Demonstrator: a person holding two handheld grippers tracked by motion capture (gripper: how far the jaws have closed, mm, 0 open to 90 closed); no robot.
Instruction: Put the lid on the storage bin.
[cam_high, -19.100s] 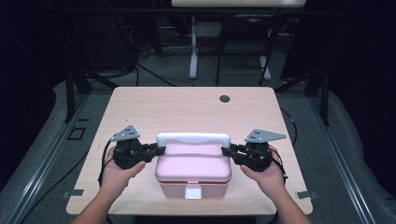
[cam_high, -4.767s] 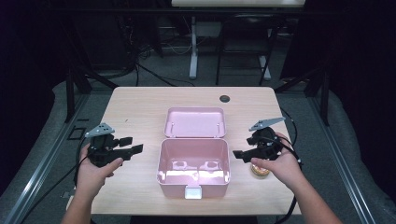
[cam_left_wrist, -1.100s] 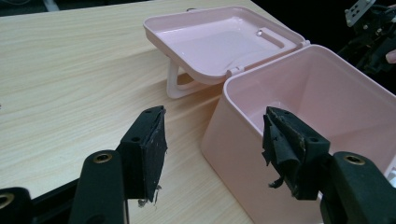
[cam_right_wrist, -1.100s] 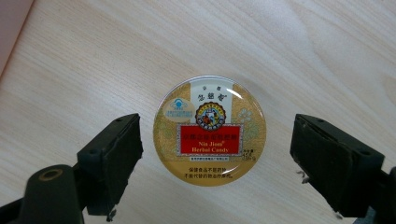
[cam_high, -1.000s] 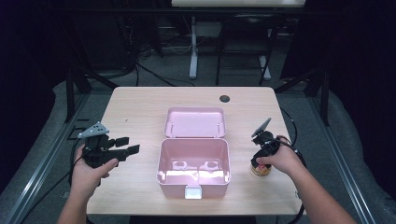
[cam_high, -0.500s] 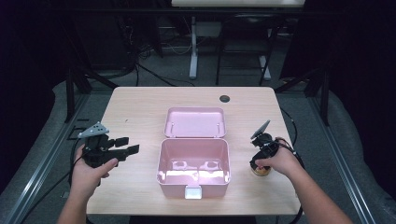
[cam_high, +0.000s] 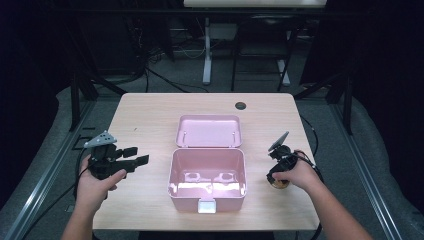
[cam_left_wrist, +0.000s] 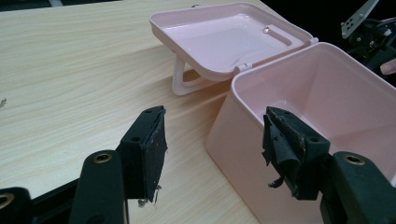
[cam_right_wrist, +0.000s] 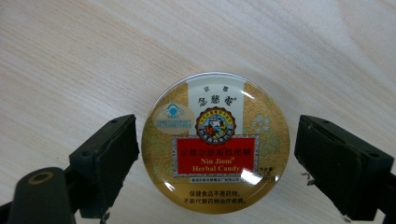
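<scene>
My right gripper (cam_right_wrist: 217, 154) points straight down over round gold herbal candy tin (cam_right_wrist: 215, 142), jaws spread wide either side, not touching it. Tin lies flat on worktop (cam_high: 150, 117), just right of open pink box (cam_high: 207, 179). Box lid (cam_high: 209, 131) folded back. My left gripper (cam_left_wrist: 212, 147) spread wide, empty, near box's left wall.

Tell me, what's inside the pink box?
The pink box stands open with its lid flipped back. Nothing loose shows inside, just its shiny moulded floor. The near wall covers the front strip of that floor, so that part cannot be seen.
</scene>
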